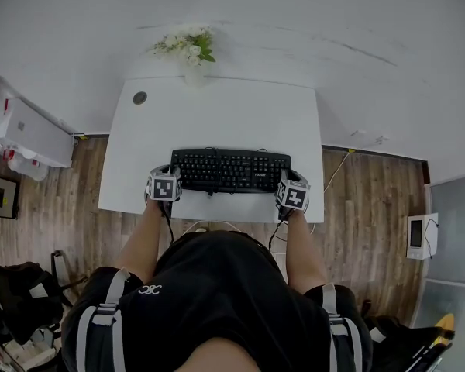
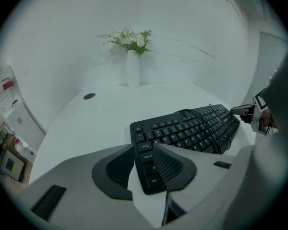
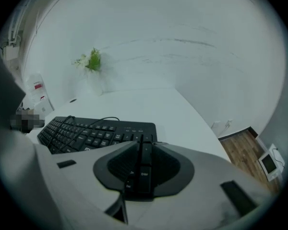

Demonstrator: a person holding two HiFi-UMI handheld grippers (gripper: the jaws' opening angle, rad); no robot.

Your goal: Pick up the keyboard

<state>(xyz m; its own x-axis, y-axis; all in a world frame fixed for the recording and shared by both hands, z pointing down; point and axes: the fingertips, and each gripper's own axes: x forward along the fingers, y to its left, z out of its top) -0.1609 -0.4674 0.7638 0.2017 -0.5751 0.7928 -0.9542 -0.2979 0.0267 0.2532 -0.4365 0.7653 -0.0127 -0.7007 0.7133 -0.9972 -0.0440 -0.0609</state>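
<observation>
A black keyboard (image 1: 231, 170) lies near the front edge of the white desk (image 1: 225, 115), with its cable looped over the keys. My left gripper (image 1: 171, 173) is at the keyboard's near left corner. In the left gripper view the keyboard's (image 2: 192, 128) left key column runs between the jaws of the left gripper (image 2: 151, 150), which stand apart. My right gripper (image 1: 287, 179) is at the near right corner. In the right gripper view the right gripper (image 3: 140, 147) straddles the Enter-key column of the keyboard (image 3: 86, 133). Neither gripper's pads visibly press on it.
A white vase of flowers (image 1: 192, 51) stands at the desk's back edge, and a round cable hole (image 1: 140, 98) is at the back left. White boxes (image 1: 27, 134) sit on the floor to the left. A small white device (image 1: 417, 235) lies on the wooden floor to the right.
</observation>
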